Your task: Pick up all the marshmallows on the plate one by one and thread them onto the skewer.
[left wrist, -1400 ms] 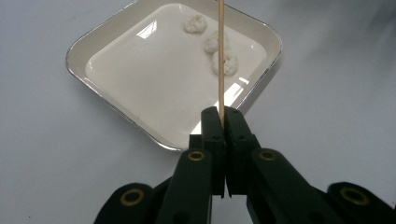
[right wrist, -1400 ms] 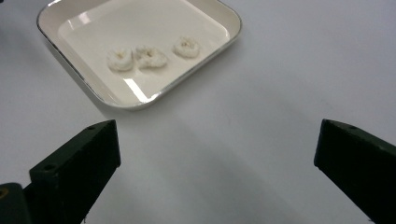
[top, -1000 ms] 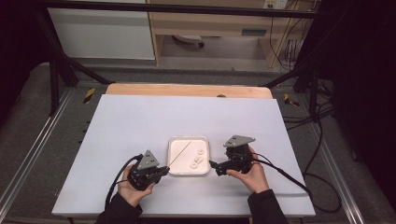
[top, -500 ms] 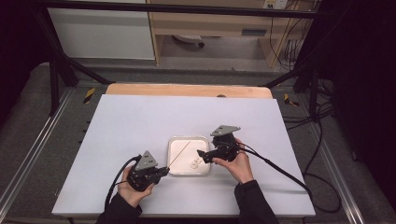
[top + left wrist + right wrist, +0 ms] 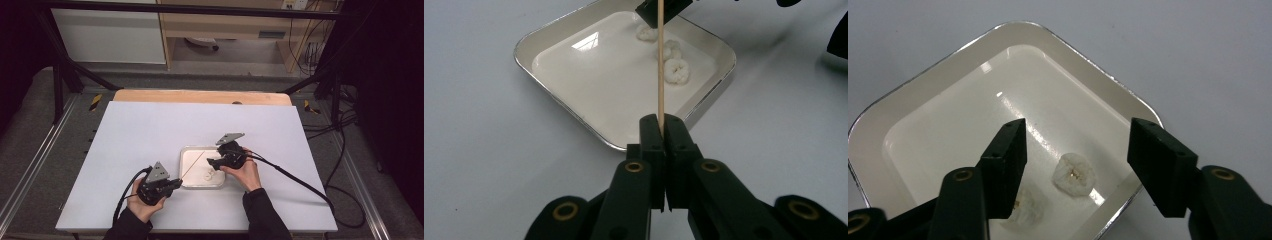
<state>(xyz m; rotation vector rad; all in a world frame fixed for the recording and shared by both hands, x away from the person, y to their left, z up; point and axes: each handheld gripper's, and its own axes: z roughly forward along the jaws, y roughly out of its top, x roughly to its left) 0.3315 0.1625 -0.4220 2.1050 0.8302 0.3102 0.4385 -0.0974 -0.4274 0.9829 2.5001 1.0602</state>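
Note:
A white square tray [image 5: 200,186] with a metal rim lies on the table, with a few white ring-shaped pieces [image 5: 207,175] in it. My left gripper [image 5: 172,184] sits at the tray's near left corner, shut on a thin wooden skewer [image 5: 660,65] that reaches out over the tray [image 5: 549,37]. My right gripper [image 5: 210,162] hangs over the tray's right half. Its jaws have just been closing and stand apart [image 5: 1078,137], with one white piece [image 5: 1074,175] below the gap and untouched. A second piece [image 5: 1023,212] lies partly behind the left jaw.
The tray sits on a wide white tabletop [image 5: 150,130] with a wooden strip [image 5: 200,96] along its far edge. Cables trail from both grippers toward the near and right edges. Metal frame posts and shelving stand beyond the table.
My right hand has moved left from beside the tray to over it, and its jaws have narrowed. The left gripper and skewer have stayed put.

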